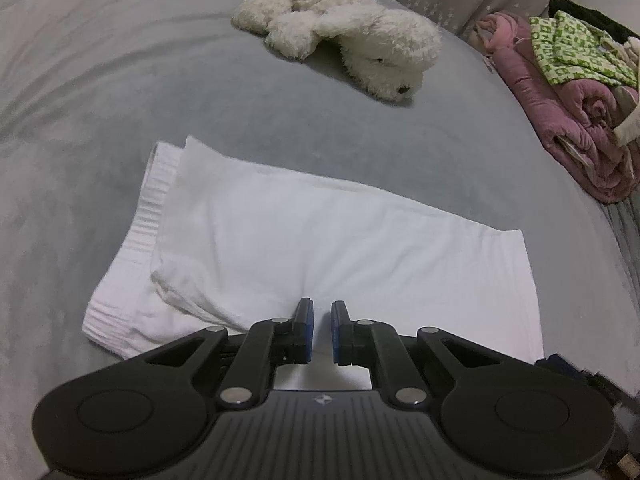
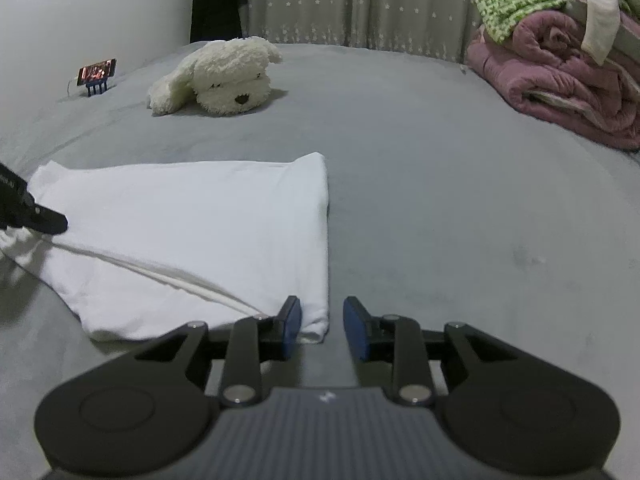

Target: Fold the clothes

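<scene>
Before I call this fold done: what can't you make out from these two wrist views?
- Left gripper, left wrist view: whether its nearly shut pads pinch the white garment; the fingers hide the contact.
- Garment's near edge: hidden behind the gripper body.
- Right wrist view: left gripper cut off by the left edge.
- Phone screen: too small to read.

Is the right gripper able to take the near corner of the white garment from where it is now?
Probably yes. The right gripper is open, with the near corner of the white garment just at its left finger. Only bare grey bedcover lies around it, and nothing blocks the way.
</scene>
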{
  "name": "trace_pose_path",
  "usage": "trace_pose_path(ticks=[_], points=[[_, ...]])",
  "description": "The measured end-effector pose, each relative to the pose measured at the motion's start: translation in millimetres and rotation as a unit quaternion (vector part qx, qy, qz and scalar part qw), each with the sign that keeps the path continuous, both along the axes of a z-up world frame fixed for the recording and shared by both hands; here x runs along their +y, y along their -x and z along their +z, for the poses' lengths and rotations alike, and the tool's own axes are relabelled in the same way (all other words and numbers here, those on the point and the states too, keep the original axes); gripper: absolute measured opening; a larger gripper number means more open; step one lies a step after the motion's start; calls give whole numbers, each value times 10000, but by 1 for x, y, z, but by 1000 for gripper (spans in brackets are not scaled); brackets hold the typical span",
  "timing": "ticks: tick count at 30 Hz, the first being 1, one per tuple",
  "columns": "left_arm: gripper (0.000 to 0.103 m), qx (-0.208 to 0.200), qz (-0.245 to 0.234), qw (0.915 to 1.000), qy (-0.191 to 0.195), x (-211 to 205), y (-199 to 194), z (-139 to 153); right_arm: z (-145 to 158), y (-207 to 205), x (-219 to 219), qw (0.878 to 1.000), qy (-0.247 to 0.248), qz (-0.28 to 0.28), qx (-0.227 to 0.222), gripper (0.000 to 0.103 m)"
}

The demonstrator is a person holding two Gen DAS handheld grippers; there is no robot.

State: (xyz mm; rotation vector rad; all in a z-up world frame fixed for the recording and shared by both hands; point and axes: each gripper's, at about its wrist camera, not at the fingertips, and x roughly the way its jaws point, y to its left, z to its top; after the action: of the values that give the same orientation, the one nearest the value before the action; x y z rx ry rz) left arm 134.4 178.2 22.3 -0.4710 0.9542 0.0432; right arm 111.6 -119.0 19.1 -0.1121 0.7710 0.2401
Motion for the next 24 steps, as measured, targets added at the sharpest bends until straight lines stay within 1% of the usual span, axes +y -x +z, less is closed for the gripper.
trace_pose_path(ticks=[2, 4, 6, 9, 11, 14, 15, 17, 24], points=[[8, -194, -100, 9998, -22, -6, 1, 4, 7, -6, 0, 10000, -26, -72, -40, 25], [10, -332, -174, 9993, -80, -11, 2, 7, 15, -15, -1, 9998, -187, -49, -84, 24], [12, -360, -196, 9989, -216, -15, 1, 8, 22, -26, 0, 9991, -414, 21, -85, 22], [12, -174, -143, 9993, -292, -15, -2, 3, 26, -45, 5, 9980, -622, 145, -35, 21], [12, -38, -102, 9994, -335, -14, -4, -1, 21, -62, 9, 9966, -782, 217, 160, 21], [12, 4, -69, 9996, -256, -11, -3, -2, 3, -86, 11, 9949, -875, 152, 471, 21], [12, 14, -70, 9997, -247, -11, -2, -2, -2, -91, 11, 9945, -915, 117, 495, 20], [12, 31, -79, 9997, -249, -11, -2, -2, -6, -97, 11, 9943, -978, 101, 414, 20], [12, 55, -62, 9998, -197, -10, -3, -1, -8, -121, 16, 9952, -955, -13, 235, 19]])
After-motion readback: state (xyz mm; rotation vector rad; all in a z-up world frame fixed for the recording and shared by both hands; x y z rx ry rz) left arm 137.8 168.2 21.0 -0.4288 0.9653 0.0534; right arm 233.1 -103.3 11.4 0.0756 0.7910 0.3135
